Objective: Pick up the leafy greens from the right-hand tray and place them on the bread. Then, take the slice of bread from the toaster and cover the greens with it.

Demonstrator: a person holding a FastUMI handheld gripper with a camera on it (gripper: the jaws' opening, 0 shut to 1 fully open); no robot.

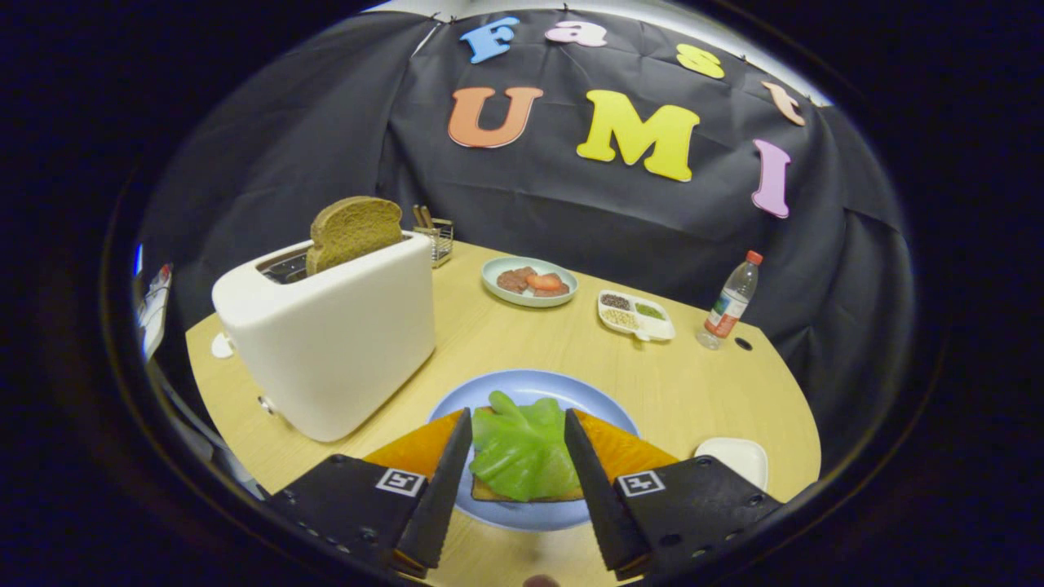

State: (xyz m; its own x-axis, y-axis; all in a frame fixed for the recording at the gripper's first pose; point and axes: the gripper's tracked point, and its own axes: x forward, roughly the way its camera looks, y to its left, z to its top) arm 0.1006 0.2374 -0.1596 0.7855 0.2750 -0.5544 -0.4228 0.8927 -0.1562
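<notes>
Between the spread fingers of the gripper (518, 489), near the table's (693, 383) front edge, one leafy green (522, 448) lies on one bread slice (530, 492) on a blue plate (522, 387). The fingers stand well open, flanking the leaf and gripping nothing. One more slice of bread (355, 231) stands upright in the single toaster (330, 342), ahead and left of the gripper. That slice looks like the next pick. Farther back sit one dish (530, 281), one divided tray (636, 315) and one bottle (730, 302).

The gripper view looks forward and down along the fingers (440, 481) from close above the table (693, 383), facing the booth's wall. The plate (530, 387) sits nearest, the toaster (334, 342) just beyond, left.
</notes>
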